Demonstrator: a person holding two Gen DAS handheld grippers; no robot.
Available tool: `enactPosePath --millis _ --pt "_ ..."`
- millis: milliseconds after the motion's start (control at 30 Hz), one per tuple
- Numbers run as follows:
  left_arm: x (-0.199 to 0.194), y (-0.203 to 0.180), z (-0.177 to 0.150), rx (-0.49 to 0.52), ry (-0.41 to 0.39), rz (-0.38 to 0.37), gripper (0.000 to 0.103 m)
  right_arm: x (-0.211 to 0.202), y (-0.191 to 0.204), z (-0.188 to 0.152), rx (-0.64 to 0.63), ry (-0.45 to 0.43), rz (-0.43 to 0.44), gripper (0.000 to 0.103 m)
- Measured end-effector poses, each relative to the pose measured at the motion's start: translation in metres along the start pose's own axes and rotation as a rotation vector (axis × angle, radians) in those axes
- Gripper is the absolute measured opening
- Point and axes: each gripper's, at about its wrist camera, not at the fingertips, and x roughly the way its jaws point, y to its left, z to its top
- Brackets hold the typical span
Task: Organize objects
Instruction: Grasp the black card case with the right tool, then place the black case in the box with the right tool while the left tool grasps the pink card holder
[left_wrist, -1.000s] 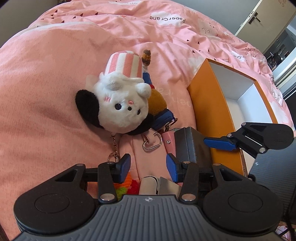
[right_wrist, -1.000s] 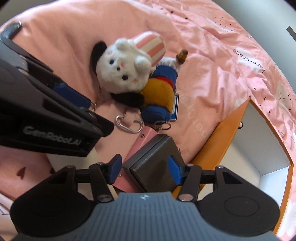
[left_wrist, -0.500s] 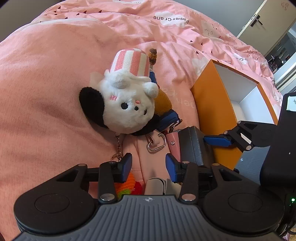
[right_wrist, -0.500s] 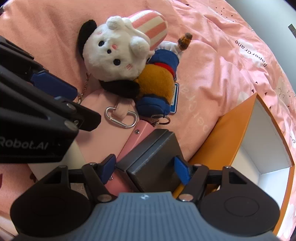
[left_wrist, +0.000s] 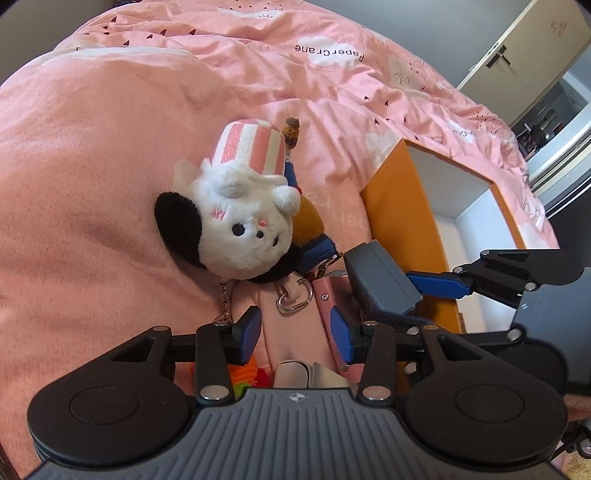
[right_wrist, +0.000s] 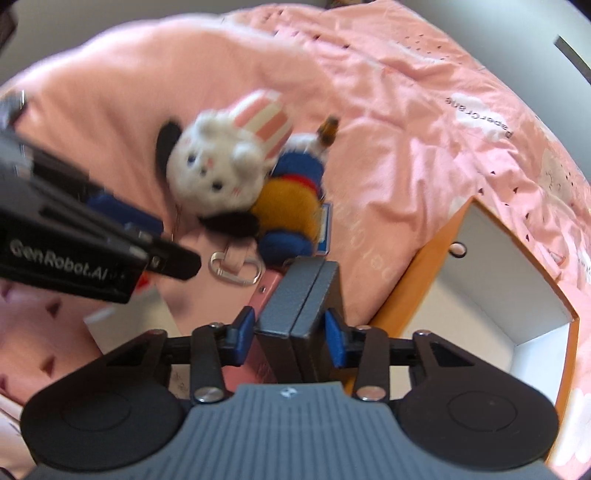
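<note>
My right gripper (right_wrist: 291, 332) is closing, and its blue pads press on both sides of a dark grey case (right_wrist: 299, 295), which stands tilted up above a pink box (right_wrist: 264, 291). In the left wrist view the same case (left_wrist: 376, 277) shows with one of the right gripper's fingers (left_wrist: 439, 285) against it. My left gripper (left_wrist: 295, 332) is shut on a pink pouch (left_wrist: 291, 332) with a metal carabiner (left_wrist: 293, 299). Just beyond lies a white plush dog (left_wrist: 240, 229) with a striped hat.
An open orange box (left_wrist: 399, 221) with a white inside stands to the right of the case on the pink duvet (left_wrist: 92, 184). An orange and blue plush (right_wrist: 291, 199) lies under the dog. A white card (right_wrist: 129, 314) lies below the left gripper.
The right jaws widened, then closed onto the dark grey case, which now stands more upright and a little higher. The left gripper kept its hold and place.
</note>
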Motion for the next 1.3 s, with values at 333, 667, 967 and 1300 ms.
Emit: enactPosePath --millis 333,667,967,1300 --pt "-0.013 0.005 0.007 -0.035 -0.035 0.006 0.049 -0.019 -0.046 0.007 0.366 -0.111 0.279 0.040" --pt "-0.014 0.012 0.006 -0.029 -0.008 0.053 0.049 -0.006 -0.040 -0.003 0.389 0.025 0.300 0.041" --pt "-0.011 0.005 0.006 -0.015 -0.007 0.039 0.049 0.012 -0.041 0.006 0.373 0.062 0.271 0.038" --pt "0.002 -0.016 0.007 0.042 0.020 -0.031 0.049 -0.014 -0.049 -0.006 0.354 -0.009 0.195 0.036"
